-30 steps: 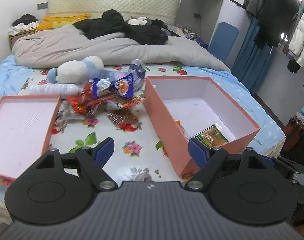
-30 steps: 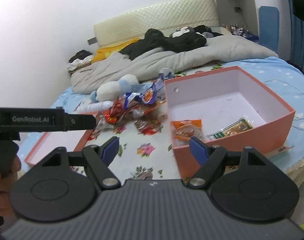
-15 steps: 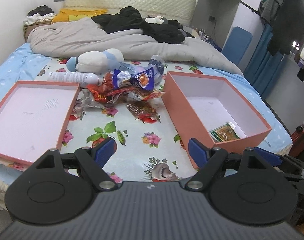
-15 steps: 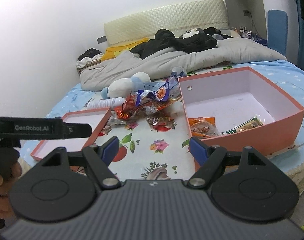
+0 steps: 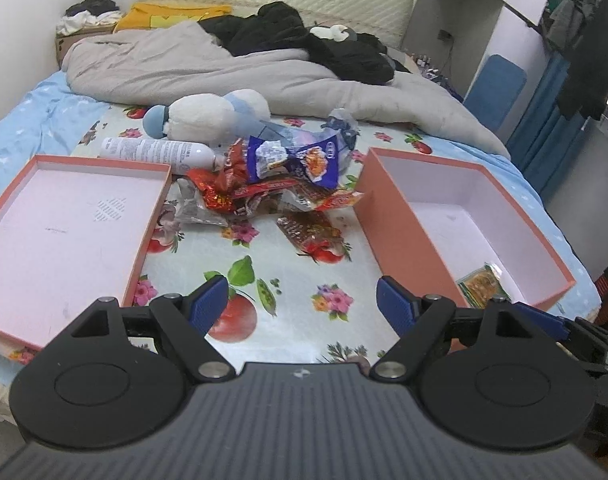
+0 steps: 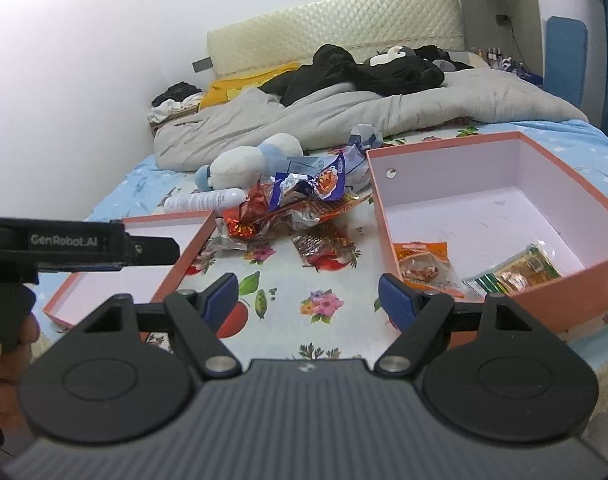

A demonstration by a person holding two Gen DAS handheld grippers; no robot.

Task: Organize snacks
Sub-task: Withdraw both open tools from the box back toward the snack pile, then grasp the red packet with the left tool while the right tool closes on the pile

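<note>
Your left gripper (image 5: pixel 302 300) and your right gripper (image 6: pixel 307 298) sit low in the frame, both spread wide with nothing in them, over the flowery sheet (image 5: pixel 304 276). Just past them, the deep orange box (image 6: pixel 499 220) on the right holds an orange packet (image 6: pixel 421 266) and a green packet (image 6: pixel 515 272), and the flat lid (image 5: pixel 64 224) lies on the left. Farther up in the middle, the pile of snacks (image 5: pixel 280 188) sits between them, with a white bottle (image 5: pixel 156 150) and a plush toy (image 5: pixel 212 114) behind it

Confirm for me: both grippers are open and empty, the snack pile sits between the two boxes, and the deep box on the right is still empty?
Not quite. The deep box already holds two snack packets, as the right wrist view shows. The rest stands.
</note>
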